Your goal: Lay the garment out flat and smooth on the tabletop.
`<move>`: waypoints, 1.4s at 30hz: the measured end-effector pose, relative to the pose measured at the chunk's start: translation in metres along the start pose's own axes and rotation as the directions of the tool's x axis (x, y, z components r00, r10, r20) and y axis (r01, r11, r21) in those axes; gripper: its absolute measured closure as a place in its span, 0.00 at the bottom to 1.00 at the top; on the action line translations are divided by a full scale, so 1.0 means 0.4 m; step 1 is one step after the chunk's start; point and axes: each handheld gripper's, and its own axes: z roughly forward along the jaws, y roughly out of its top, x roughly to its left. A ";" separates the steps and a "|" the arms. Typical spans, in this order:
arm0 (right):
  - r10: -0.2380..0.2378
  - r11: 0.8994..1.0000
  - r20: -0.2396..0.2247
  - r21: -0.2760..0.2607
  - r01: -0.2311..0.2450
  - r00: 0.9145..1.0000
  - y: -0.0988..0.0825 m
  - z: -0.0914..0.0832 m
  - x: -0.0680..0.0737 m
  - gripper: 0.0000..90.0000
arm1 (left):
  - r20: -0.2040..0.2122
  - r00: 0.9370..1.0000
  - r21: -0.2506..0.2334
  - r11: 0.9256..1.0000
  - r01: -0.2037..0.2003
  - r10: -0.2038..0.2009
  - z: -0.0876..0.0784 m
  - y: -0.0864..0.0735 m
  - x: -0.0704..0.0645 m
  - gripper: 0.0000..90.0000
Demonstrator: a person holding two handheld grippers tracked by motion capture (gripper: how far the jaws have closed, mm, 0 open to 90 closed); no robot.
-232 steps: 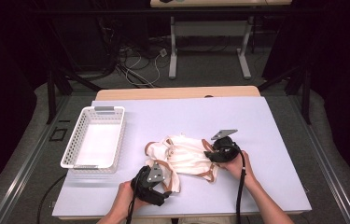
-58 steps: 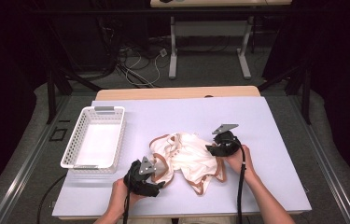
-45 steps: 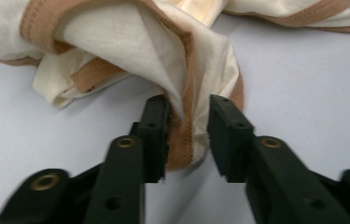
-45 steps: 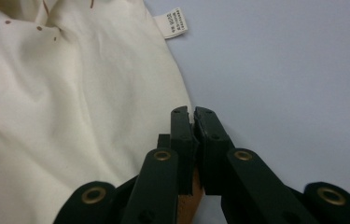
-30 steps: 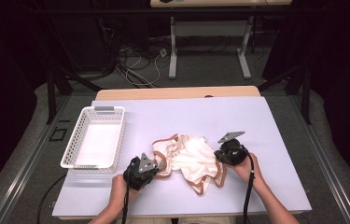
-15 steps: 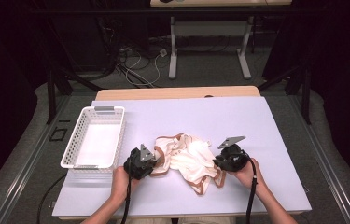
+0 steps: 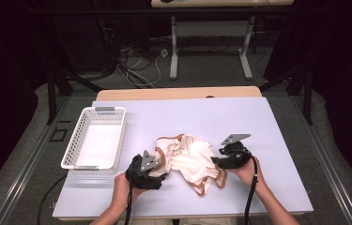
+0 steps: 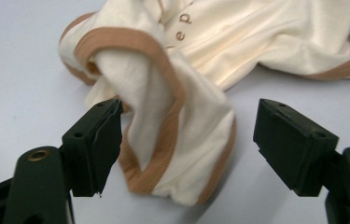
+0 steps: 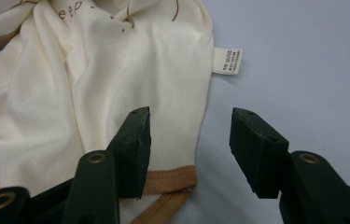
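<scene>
your left gripper [image 8: 186, 140] has just been opening its jaws; a tan-trimmed fold of the cream garment [image 7: 190, 159] stands loose between them. your right gripper [image 9: 189, 140] has likewise been spreading at the garment's edge beside its white label [image 9: 227, 61], pinching nothing. the garment lies crumpled mid-table [image 7: 267, 122], right of the white basket [image 7: 77, 140].

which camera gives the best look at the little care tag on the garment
The right gripper view: the tag lies flat at the garment's edge, close up. The high view is too distant to make it out; the left gripper view shows brown-trimmed folds.
</scene>
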 end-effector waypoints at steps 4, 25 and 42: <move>0.005 1.000 0.014 -0.005 -0.005 1.000 0.006 0.005 -0.004 0.55 | 0.011 1.000 -0.020 1.000 -0.011 0.011 0.003 0.005 -0.017 0.24; -0.032 0.999 0.052 -0.035 0.034 0.998 0.064 0.046 -0.020 0.58 | 0.105 0.994 -0.031 0.999 0.027 -0.023 0.076 0.036 -0.083 0.44; -0.039 0.999 0.010 -0.019 0.039 0.999 0.116 0.133 -0.031 0.69 | 0.089 0.996 -0.017 0.999 0.033 -0.031 0.140 0.039 -0.101 0.68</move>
